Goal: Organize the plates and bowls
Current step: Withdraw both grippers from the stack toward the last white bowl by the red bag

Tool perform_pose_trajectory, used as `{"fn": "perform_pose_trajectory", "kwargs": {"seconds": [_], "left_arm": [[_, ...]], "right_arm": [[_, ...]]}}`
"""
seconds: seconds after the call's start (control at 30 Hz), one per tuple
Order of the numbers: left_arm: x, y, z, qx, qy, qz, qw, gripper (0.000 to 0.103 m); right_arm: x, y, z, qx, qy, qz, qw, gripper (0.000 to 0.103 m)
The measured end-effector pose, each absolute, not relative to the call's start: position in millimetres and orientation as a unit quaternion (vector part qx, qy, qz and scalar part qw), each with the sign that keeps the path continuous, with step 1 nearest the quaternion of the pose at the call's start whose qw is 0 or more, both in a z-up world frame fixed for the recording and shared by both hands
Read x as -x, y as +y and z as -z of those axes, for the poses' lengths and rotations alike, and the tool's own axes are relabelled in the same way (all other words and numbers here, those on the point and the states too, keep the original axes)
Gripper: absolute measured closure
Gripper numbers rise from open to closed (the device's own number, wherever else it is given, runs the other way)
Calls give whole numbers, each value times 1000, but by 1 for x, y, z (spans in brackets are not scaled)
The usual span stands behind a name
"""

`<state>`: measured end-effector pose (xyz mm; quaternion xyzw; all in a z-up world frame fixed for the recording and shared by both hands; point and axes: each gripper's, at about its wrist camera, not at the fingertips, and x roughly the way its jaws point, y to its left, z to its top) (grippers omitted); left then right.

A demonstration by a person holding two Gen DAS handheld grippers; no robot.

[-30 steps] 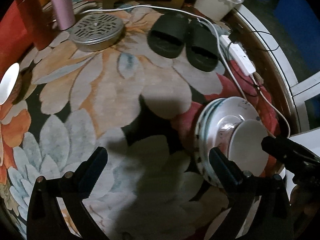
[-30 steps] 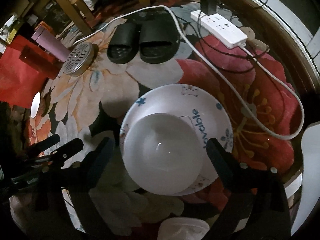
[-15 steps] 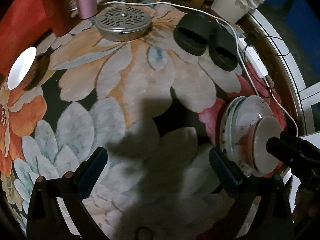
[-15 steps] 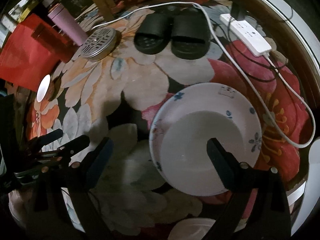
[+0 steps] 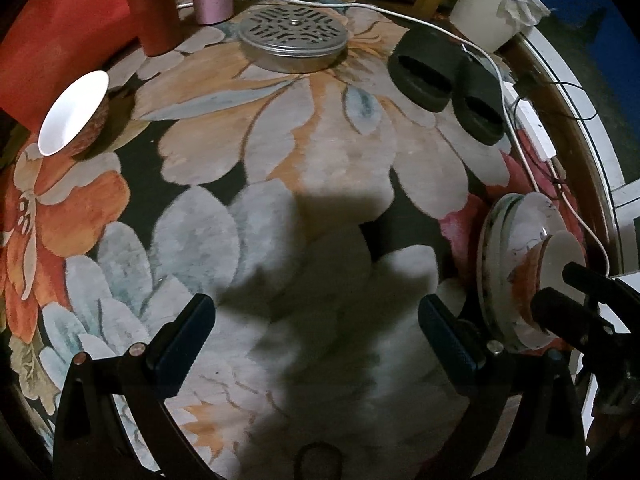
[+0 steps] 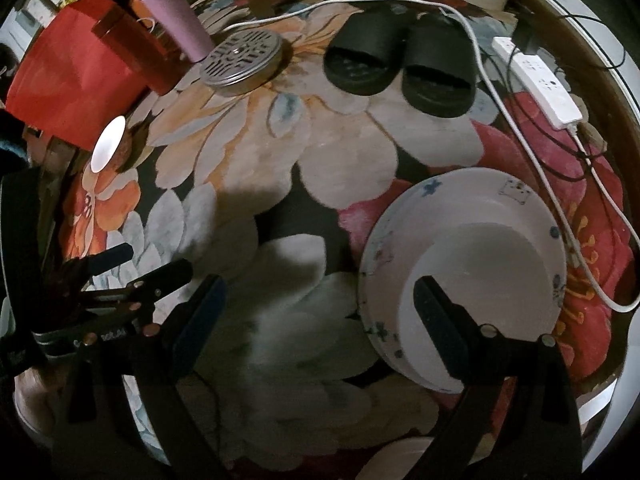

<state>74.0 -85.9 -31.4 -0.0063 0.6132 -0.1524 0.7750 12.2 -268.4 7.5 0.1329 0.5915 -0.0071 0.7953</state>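
My left gripper (image 5: 316,344) hangs wide open over the flowered rug (image 5: 280,152), holding nothing.

At the rug's right edge a stack of plates (image 5: 500,248) carries a white bowl (image 5: 562,252), with my right gripper (image 5: 576,296) just beside it. A second bowl (image 5: 74,114) sits at the left edge. At the far edge lie a perforated metal lid (image 5: 294,38) and black slippers (image 5: 448,80).

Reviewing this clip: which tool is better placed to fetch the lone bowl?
Left. The lone bowl sits far on the left tool side; the right tool hangs open beside the plate stack.
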Motion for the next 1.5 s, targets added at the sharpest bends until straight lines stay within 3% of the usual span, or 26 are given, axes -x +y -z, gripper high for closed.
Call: {"fn": "perform_pose_trajectory", "kwargs": {"seconds": [0.83, 1.5], "left_arm": [[-76, -35, 43, 22, 616, 121, 778, 1], [-83, 61, 57, 67, 612, 43, 787, 1]], "right_arm": [[-25, -226, 4, -108, 608, -25, 786, 6], [-83, -149, 23, -75, 632, -122, 762, 0]]}}
